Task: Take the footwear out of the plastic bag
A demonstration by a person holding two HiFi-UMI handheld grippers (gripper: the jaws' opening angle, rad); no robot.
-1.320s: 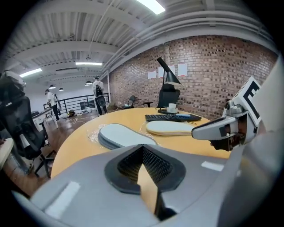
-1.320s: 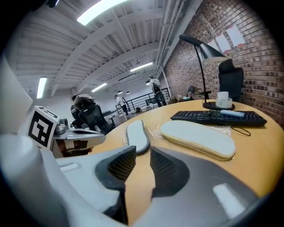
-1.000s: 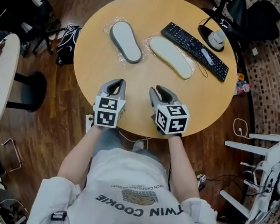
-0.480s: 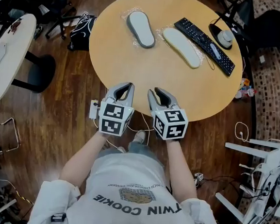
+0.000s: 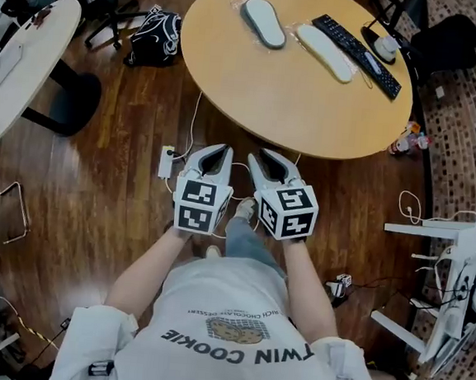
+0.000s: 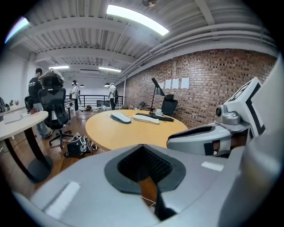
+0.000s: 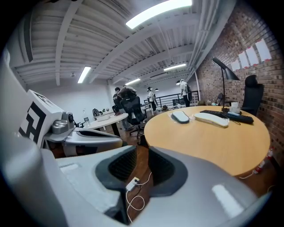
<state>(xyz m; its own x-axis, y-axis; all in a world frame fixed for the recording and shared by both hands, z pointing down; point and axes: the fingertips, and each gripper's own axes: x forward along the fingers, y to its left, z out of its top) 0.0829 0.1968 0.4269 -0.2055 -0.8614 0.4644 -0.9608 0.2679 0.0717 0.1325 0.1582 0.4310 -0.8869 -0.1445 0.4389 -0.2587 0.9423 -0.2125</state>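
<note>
- The round table [image 5: 296,99] lies well ahead of the person, and both grippers hang over the wooden floor [image 5: 99,173], short of its edge. A second ago they hovered above the near rim. The person has backed off since then, and the table has slid up and away in the head view.
- The left gripper [image 5: 221,149] has its tips pressed together with nothing between them. The right gripper [image 5: 278,157] has its jaws partly apart and closing, with only floor and a loose cable showing through the gap. Both sit side by side and level, much as they did before.
- The grey slipper [image 5: 264,22] and the white slipper [image 5: 324,52] lie sole-up near the table's far side, just beside each other, each in its own clear plastic bag [image 5: 248,4]. Neither has shifted on the table.
- The task looks not yet begun, or paused: no bag is touched and both slippers are inside their wrapping.
- The next move calls for stepping back to the table and spreading the jaws. One gripper would pin a bag's edge while the other draws the slipper out.
</note>
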